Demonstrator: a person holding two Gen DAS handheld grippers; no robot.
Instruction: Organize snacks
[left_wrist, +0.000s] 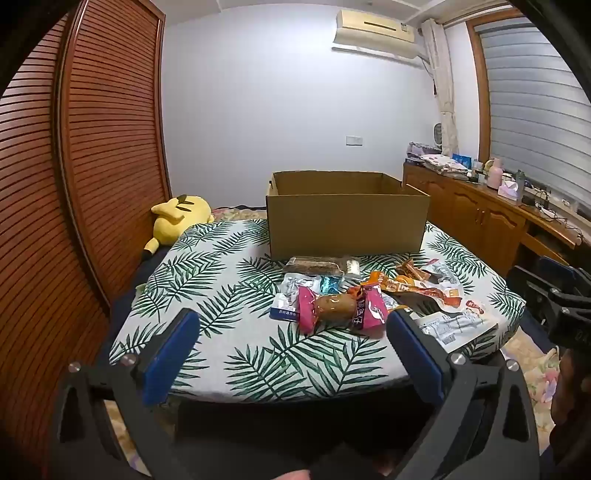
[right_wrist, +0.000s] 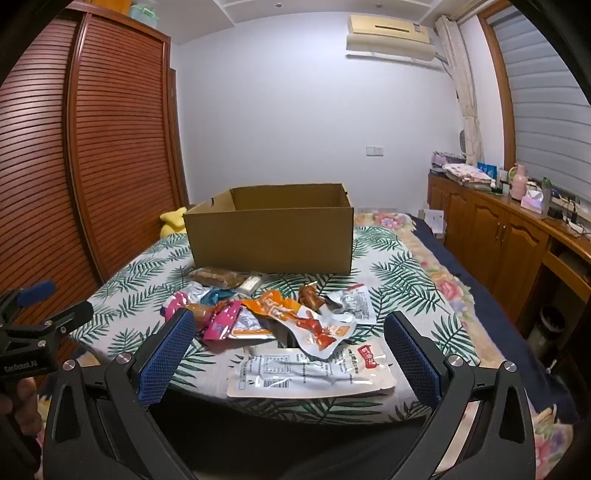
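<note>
Before the open cardboard box (left_wrist: 347, 221), on the palm-leaf cloth (left_wrist: 221, 280), lay the loose snack packets; none had gone into the box as far as I could see, though its floor was hidden from both cameras. I judged the task to stand at its first step: selection and approach, with no packet yet taken.

My left gripper (left_wrist: 293, 349) hung short of the pile, fingers spread wide and holding nothing. My right gripper (right_wrist: 290, 350) was likewise spread and empty, hovering above the near edge of the cloth.

Count of packets in front of the box, as far as overlap allowed:
- one long dark bar in clear wrap (right_wrist: 218, 277), closest to the box wall;
- one small pale packet (right_wrist: 251, 283) just beside it;
- one pink-ended wrapper around a brown snack (left_wrist: 334, 308);
- one teal packet (left_wrist: 328, 285);
- one orange pouch (right_wrist: 291, 314);
- one small brown-red packet (right_wrist: 309, 295);
- one large flat white pouch (right_wrist: 310, 373), farthest from the box and nearest me;
- several silver-white pouches, partly buried; I could not fix their number.

One box, two grippers.

The next move, in my judgement, called for lowering one gripper over a single packet on the pile's edge, closing on its seam without catching a neighbour, then carrying it over the box rim. The thin, slippery film could slide out of the fingers.
</note>
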